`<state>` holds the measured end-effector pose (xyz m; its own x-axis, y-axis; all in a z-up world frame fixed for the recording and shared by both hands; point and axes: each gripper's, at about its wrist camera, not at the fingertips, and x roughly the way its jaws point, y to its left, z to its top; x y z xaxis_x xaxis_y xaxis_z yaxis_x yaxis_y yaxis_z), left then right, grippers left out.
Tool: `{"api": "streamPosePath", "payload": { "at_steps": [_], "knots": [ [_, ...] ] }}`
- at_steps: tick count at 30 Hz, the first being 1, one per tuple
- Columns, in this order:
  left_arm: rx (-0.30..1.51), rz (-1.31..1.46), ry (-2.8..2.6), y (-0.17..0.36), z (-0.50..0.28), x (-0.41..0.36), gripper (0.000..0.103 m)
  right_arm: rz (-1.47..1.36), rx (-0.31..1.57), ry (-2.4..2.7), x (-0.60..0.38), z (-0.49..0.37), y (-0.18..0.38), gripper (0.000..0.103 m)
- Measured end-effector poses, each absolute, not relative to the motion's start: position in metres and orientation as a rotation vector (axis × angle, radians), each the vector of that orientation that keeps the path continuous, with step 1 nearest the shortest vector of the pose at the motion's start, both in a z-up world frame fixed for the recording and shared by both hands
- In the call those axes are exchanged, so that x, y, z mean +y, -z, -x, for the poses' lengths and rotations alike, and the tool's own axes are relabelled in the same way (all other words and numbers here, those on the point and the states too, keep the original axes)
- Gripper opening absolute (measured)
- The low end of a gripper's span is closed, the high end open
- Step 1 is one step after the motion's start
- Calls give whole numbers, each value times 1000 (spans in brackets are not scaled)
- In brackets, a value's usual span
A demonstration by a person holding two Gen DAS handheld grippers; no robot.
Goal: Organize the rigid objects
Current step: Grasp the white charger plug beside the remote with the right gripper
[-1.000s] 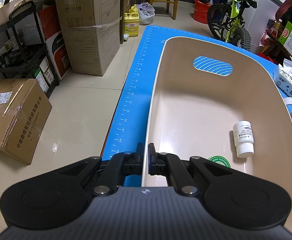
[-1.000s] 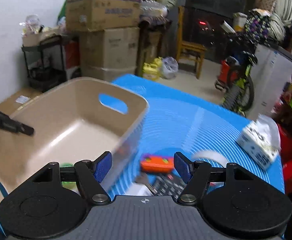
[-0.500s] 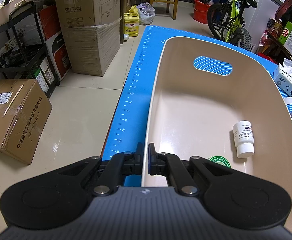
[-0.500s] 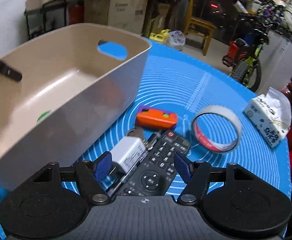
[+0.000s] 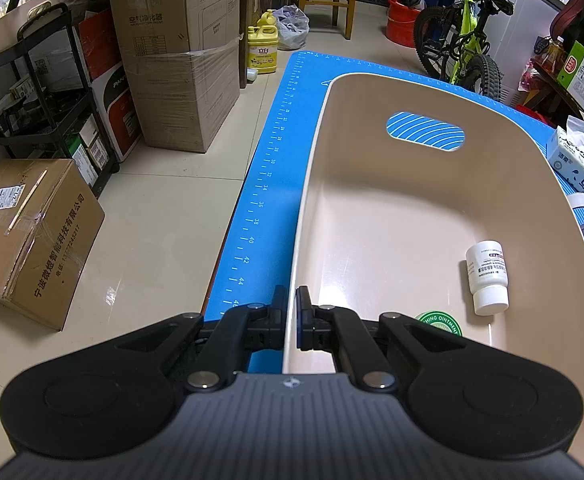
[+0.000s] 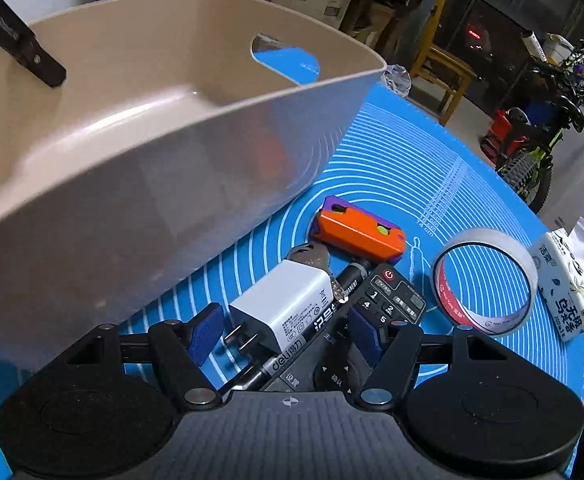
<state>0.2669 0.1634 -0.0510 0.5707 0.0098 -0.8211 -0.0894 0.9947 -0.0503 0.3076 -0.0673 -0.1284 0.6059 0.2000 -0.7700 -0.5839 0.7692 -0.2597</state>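
My left gripper is shut on the near rim of the beige basket. A white pill bottle and a green ointment tin lie on the basket's floor. In the right wrist view my right gripper stands open, low over a pile on the blue mat. A white plug charger and a black marker lie between its fingers. A black remote lies at the right finger. Beyond them are a key and an orange-and-purple box. The pads touch nothing that I can see.
A tape roll and a tissue pack lie right of the pile. The basket's wall rises close on the left. The blue mat ends at the table's left edge, with cardboard boxes on the floor beyond.
My right gripper has come down and rolled toward the pile; charger and marker now sit between its open fingers. The left gripper and the basket have not moved.
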Motion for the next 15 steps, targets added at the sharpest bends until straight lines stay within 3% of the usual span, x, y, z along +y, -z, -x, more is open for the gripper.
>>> {"api": "streamPosePath", "payload": {
  "at_steps": [4, 6, 9, 15],
  "knots": [
    [962, 89, -59, 51, -267, 163, 6, 496, 779, -468, -70, -312, 130, 75],
    [962, 90, -58, 51, -267, 163, 6, 492, 764, -474, -69, -311, 132, 72],
    [962, 90, -58, 51, -267, 163, 6, 501, 740, -482, -70, -305, 132, 57],
    [962, 90, -58, 51, -267, 163, 6, 453, 727, -463, -79, -302, 126, 49]
  ]
}}
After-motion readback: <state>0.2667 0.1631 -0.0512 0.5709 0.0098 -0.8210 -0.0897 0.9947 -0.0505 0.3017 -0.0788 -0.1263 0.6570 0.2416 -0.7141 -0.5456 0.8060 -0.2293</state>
